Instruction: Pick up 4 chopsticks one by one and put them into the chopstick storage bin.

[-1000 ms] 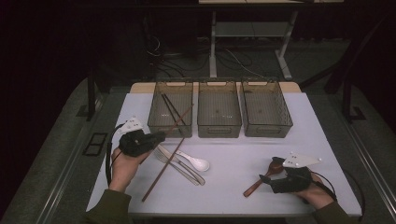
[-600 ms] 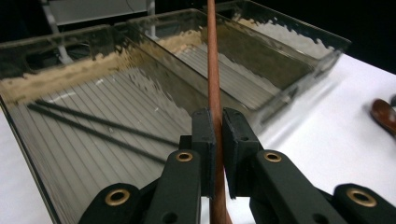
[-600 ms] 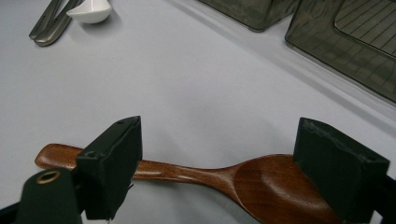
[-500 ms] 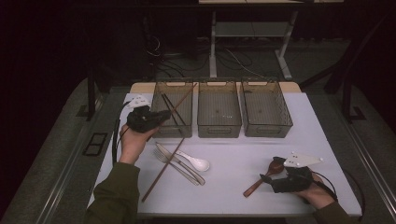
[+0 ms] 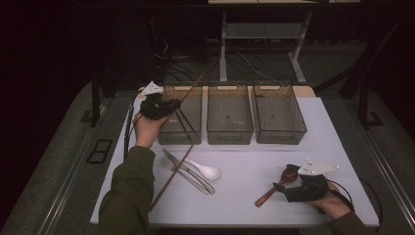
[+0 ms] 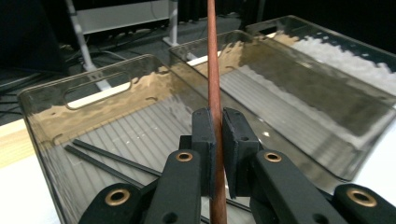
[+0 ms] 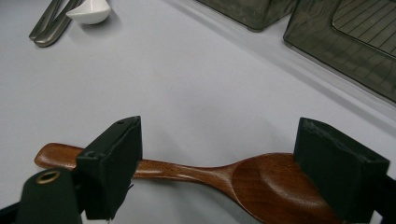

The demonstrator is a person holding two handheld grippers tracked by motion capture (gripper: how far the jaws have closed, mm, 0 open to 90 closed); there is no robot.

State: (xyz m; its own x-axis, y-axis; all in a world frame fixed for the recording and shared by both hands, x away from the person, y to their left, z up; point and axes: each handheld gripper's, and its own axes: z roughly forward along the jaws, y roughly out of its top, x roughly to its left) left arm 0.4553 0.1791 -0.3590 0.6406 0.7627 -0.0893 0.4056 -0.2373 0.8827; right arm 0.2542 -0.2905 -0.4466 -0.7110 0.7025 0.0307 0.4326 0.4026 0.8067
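My left gripper is shut on a thin brown chopstick, which slants up and away over the leftmost smoky bin. In the left gripper view the chopstick stands upright between the closed pads, above black chopsticks lying on the bin's floor. My right gripper rests low at the table's front right, open. Its jaws straddle a wooden spoon that lies flat on the white table, one jaw beside the handle and one beside the bowl.
A second brown chopstick, a fork and knife and a white spoon lie at the front left centre. The middle bin and right bin stand in a row at the back. The table's front edge is close to my right hand.
My left gripper has risen from the table's left side and moved forward to the leftmost bin, carrying the brown chopstick. The right gripper and the wooden spoon have stayed put.
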